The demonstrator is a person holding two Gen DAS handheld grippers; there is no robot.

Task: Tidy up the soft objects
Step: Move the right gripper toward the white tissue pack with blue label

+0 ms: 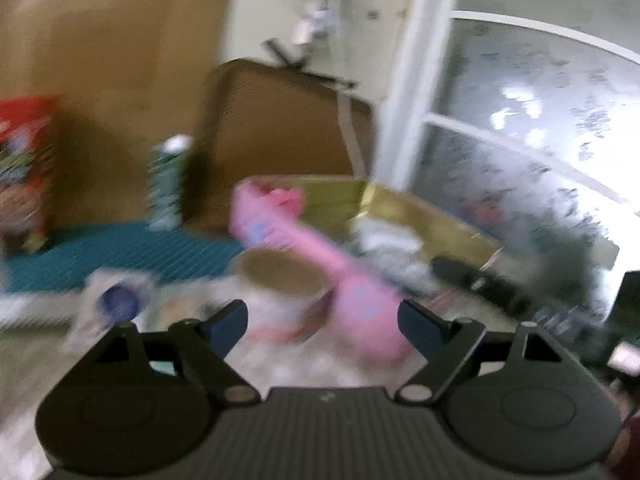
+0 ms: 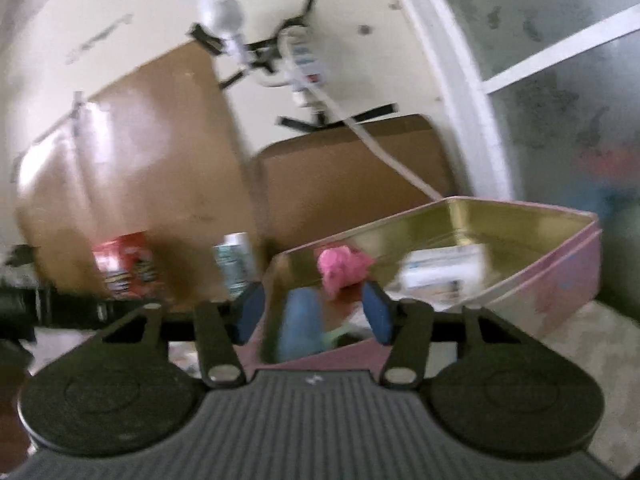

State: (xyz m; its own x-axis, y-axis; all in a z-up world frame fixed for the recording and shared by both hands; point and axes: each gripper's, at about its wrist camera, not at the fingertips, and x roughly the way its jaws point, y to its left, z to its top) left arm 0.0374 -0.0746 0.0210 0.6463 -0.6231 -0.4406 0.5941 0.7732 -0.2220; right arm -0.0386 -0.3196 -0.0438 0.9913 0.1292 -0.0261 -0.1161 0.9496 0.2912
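A pink tin (image 2: 560,280) with a gold inside stands open on the table. A bright pink soft bundle (image 2: 340,266) lies in its near-left corner, beside white packets (image 2: 440,272). My right gripper (image 2: 314,314) hovers level over that corner, jaws apart, one finger outside the wall. The bundle lies just beyond the fingertips with no pad pressing on it. In the blurred left wrist view, the tin (image 1: 352,292) runs diagonally ahead with the pink bundle (image 1: 286,196) at its far end. My left gripper (image 1: 324,326) is open and holds nothing; the tin's near corner shows between its fingers.
A tape roll (image 1: 286,276) and a white item with a blue cap (image 1: 118,302) lie left of the tin. Behind them are a teal mat (image 1: 120,252), a green-white can (image 1: 168,184), a red box (image 1: 24,168) and cardboard sheets (image 2: 344,176). A black object (image 1: 472,276) lies to the right.
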